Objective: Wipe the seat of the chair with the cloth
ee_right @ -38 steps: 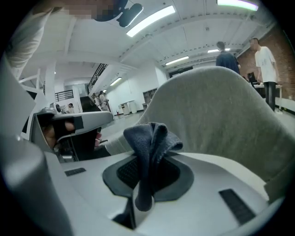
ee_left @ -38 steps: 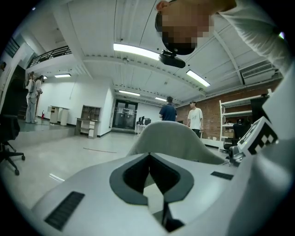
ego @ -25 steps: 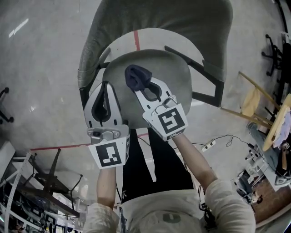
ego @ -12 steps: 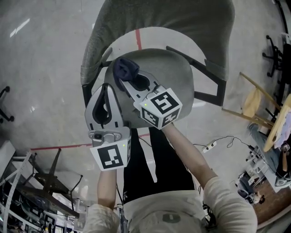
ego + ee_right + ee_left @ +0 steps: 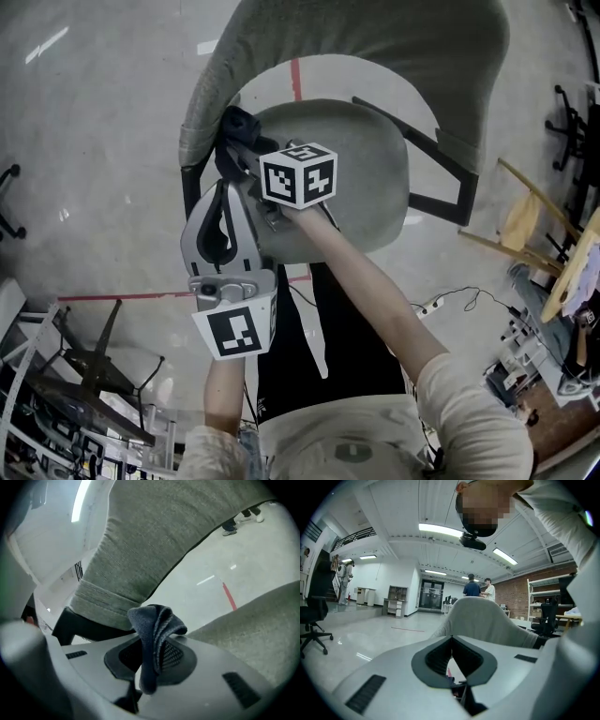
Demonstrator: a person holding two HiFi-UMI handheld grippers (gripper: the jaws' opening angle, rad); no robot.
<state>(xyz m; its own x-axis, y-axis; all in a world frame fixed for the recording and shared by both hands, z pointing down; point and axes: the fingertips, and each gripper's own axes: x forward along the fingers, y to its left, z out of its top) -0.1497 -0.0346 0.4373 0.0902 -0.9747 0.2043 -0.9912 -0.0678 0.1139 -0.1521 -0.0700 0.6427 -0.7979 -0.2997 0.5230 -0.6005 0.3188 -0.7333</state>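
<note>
1. Right gripper (image 5: 249,155) clamped on cloth (image 5: 154,630); dark blue wad bunched between the jaws, folded lump poking out past the tips.
2. Cloth at left rear edge of seat (image 5: 361,178), close under lower corner of backrest (image 5: 375,47); contact with the upholstery not clear from either view.
3. Left gripper (image 5: 223,192) closed tip to tip, nothing in it, hanging off the seat's front left edge, just beside the right gripper.
4. Handling, as a judgement: cloth light, soft, limp, fleecy nap; no breakage risk; likely to fold over or drag on rough fabric, not slide. Mid-bunch pinch looks sound; enough loose cloth ahead of the tips wanted so cloth, not plastic, meets the seat.
5. Seat: grey woven upholstery, rounded pad, matte, slightly nubby; probably grabby, so firm pinch advised.
6. Backrest: same grey fabric, curved shell, thick rolled lower hem. Armrest (image 5: 412,138) black, hard, angular.
7. Floor (image 5: 94,141) pale, glossy; red tape line (image 5: 297,77) showing between seat and backrest.
</note>
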